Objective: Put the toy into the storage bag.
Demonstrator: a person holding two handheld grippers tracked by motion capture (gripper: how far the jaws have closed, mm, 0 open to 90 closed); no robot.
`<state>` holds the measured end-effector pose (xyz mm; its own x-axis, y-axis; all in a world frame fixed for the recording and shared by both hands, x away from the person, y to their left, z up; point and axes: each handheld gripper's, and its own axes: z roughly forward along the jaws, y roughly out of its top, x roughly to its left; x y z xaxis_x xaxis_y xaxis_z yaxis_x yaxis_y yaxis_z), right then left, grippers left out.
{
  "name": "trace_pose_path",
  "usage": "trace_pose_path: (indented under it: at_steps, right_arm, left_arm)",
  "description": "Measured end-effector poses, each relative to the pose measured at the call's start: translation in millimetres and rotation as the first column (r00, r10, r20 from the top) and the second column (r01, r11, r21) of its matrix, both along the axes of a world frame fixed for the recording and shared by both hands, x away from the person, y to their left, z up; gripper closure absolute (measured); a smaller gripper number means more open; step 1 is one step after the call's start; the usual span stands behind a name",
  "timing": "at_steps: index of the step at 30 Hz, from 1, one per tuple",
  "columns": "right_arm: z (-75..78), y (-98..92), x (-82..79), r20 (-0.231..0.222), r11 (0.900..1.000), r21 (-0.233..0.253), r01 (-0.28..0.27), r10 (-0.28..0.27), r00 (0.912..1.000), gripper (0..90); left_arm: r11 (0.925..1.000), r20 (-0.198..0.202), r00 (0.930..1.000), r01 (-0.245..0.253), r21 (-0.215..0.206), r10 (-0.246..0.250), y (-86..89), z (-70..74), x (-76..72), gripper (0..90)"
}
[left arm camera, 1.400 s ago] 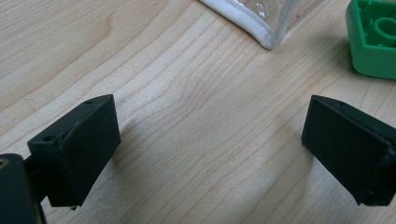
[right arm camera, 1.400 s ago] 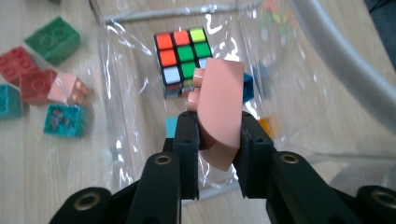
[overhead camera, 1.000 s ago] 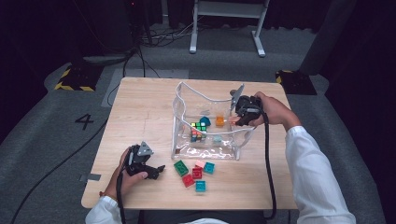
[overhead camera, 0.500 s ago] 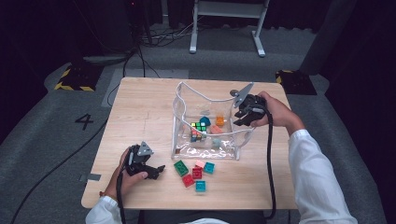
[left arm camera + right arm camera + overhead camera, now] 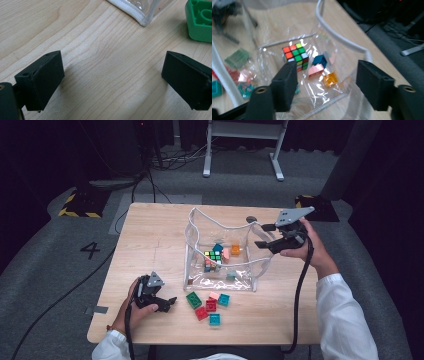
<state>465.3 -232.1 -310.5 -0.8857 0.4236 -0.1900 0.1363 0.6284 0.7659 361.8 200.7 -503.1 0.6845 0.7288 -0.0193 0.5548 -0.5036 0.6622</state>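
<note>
Hovering with jaws spread empty at the clear bag's (image 5: 222, 252) three-o'clock rim, the right tool (image 5: 267, 236) looks down on its blocks, while the left tool (image 5: 159, 301), also open, rests on the desk (image 5: 150, 245), loose green block (image 5: 193, 299) at its three o'clock.

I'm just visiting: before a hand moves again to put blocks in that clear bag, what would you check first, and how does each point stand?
1. Left tongs open, nothing between them: ok.
2. Right tongs open, nothing held: ok.
3. Clear bag standing with its mouth open: ok.
4. Loose blocks within the left hand's reach, green block closest: ok.
5. Room left in the bag beside the puzzle cube: ok.
6. Bag steady enough not to tip: cannot tell.
</note>
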Motion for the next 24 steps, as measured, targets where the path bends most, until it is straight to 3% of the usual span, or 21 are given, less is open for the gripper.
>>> trace_pose_path:
  at_steps: [5,10,18,24]
  right_arm:
    - [5.6,-23.8,-13.1,0.015,0.99,0.122,0.077,-0.079,0.9968,26.6]
    - [2.6,-50.3,-30.9,0.039,0.976,0.172,0.134,-0.143,0.989,24.7]
    - [-21.9,-81.6,-48.5,0.041,0.97,0.163,0.182,-0.191,0.9808,24.5]
    - [-48.6,-87.7,-58.6,0.025,0.97,0.144,0.198,-0.204,0.9787,25.5]
  left_arm:
    - [1.0,0.0,1.0,0.0,0.001,0.0,0.0,0.0,0.0,4.4]
    - [1.0,-0.001,1.0,-0.005,-0.002,0.005,-0.2,-0.1,-0.3,4.4]
    - [1.0,0.0,1.0,-0.004,-0.001,0.004,-0.1,0.0,-0.2,4.4]
    - [1.0,0.0,1.0,-0.002,-0.001,0.002,-0.1,0.0,-0.1,4.4]
